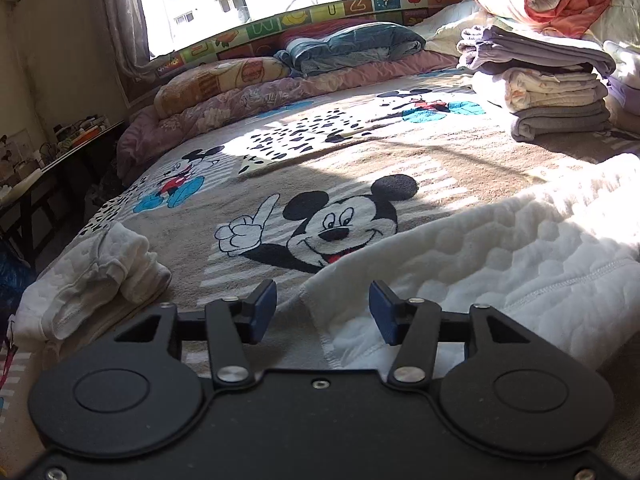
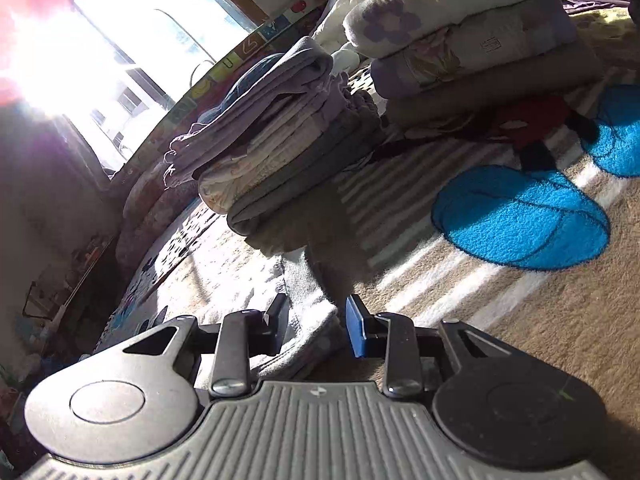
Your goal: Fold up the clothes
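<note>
Left gripper (image 1: 322, 312) spread wide, empty, over hem of white garment (image 1: 500, 256) lying on bed blanket (image 1: 340, 184). Right gripper (image 2: 316, 326) parted, garment edge (image 2: 308, 312) between fingers, not pinched. Folded stack (image 1: 556, 92) behind.

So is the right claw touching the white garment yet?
Cannot tell. In the right wrist view a fold of the white garment lies between the open jaws of the right claw, but neither contact nor gap shows plainly.

R gripper (image 2: 316, 326) jaws apart, white quilted garment (image 2: 308, 320) edge between pads, not clamped. Folded clothes stack (image 2: 288, 152) beyond, on cartoon blanket (image 2: 520, 216). Window glare upper left.
</note>
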A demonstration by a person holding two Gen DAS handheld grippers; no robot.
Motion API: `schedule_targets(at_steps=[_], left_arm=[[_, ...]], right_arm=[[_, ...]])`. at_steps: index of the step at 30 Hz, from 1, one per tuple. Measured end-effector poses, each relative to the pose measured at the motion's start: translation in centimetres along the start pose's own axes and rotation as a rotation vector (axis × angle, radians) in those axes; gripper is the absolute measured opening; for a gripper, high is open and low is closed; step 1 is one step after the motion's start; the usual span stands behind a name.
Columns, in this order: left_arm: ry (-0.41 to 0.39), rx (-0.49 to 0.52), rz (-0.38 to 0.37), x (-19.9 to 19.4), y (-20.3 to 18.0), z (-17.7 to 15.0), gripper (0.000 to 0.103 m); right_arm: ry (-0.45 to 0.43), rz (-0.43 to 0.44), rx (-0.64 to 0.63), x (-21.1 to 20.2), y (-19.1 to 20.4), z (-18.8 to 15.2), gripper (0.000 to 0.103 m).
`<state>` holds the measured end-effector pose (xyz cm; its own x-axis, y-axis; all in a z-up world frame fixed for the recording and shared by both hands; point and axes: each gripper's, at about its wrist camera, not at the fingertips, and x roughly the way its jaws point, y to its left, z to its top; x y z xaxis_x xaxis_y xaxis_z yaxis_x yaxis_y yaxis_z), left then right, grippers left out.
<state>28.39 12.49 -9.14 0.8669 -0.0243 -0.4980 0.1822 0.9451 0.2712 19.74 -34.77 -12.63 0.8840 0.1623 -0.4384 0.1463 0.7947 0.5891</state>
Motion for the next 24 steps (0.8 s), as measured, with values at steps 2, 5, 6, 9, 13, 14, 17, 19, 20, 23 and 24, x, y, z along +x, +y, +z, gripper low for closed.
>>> schedule_targets(at_steps=[2, 5, 6, 9, 13, 14, 17, 19, 20, 23, 24], left_arm=[[-0.033, -0.011, 0.018, -1.3, 0.3, 0.3, 0.051], [-0.106, -0.053, -0.060, -3.2, -0.2, 0.7, 0.049], [-0.125, -0.068, -0.106, -3.7, -0.8, 0.8, 0.049], [-0.157, -0.060, -0.272, -4.5, -4.5, 0.8, 0.049], [-0.083, 0.010, -0.396, -3.4, -10.0, 0.0, 0.049], [-0.021, 0.037, -0.383, -2.2, -11.3, -0.6, 0.049], [-0.004, 0.063, -0.350, -1.4, -12.8, -1.4, 0.050], [-0.032, 0.039, -0.384, -2.4, -11.5, -0.8, 0.050], [-0.050, 0.010, -0.395, -2.8, -10.6, -0.8, 0.050], [-0.090, -0.127, -0.349, -3.3, -6.6, -0.8, 0.050], [-0.103, -0.179, -0.329, -3.3, -5.1, -0.8, 0.050]], right_arm=[[-0.015, 0.015, -0.091, -0.2, 1.7, -0.1, 0.034], [0.021, 0.057, -0.205, 0.7, 4.6, -0.7, 0.034], [0.035, 0.072, -0.236, 1.2, 5.6, -1.1, 0.034], [0.073, 0.107, -0.339, 2.6, 8.5, -2.6, 0.034], [0.147, 0.067, -0.453, 4.6, 10.5, -5.0, 0.038], [0.180, 0.044, -0.468, 5.3, 10.6, -5.7, 0.040], [0.173, 0.038, -0.464, 4.9, 10.7, -5.7, 0.040], [0.162, 0.027, -0.486, 4.3, 11.5, -5.5, 0.040], [0.150, 0.030, -0.520, 4.0, 12.2, -5.5, 0.040], [0.132, 0.088, -0.595, 3.7, 14.8, -6.0, 0.040], [0.127, 0.114, -0.628, 3.7, 16.0, -6.4, 0.040]])
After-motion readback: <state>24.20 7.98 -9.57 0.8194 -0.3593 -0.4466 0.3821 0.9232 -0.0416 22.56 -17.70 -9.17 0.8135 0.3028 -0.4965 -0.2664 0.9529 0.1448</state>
